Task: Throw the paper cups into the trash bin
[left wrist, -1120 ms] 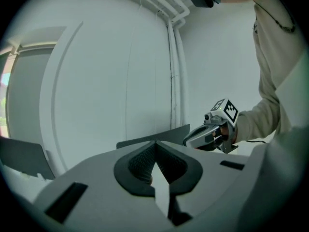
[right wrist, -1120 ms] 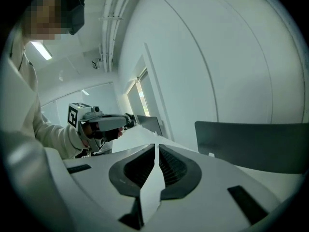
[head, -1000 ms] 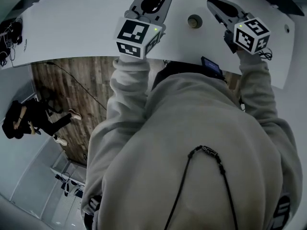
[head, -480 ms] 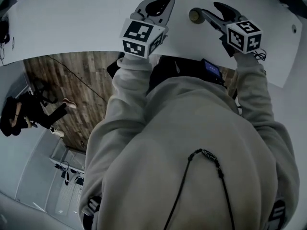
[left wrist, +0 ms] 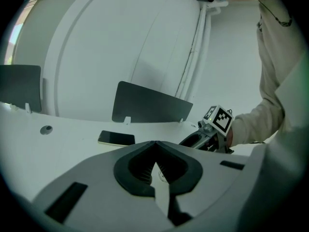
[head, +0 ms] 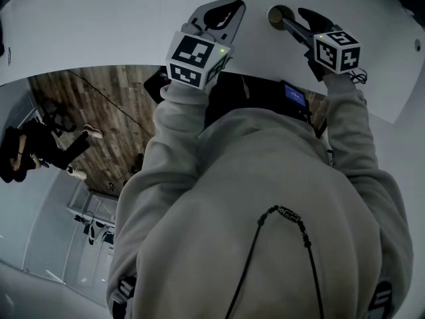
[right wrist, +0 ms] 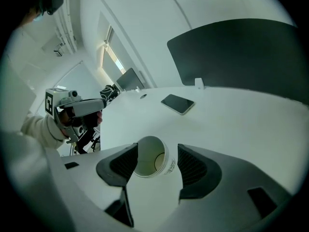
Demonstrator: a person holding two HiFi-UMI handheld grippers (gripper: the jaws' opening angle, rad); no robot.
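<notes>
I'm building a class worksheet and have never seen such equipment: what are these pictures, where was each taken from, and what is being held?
There is no robot: a person in a grey hoodie holds a two-jaw gripper in each hand. One picture comes from a camera on the person's head, looking down; the other two from cameras riding on the grippers. The left gripper is shut and empty. The jaws of the right gripper have just been opening, and a paper cup stands between them, not squeezed. On the white table lies a phone, with a dark panel behind it.
</notes>
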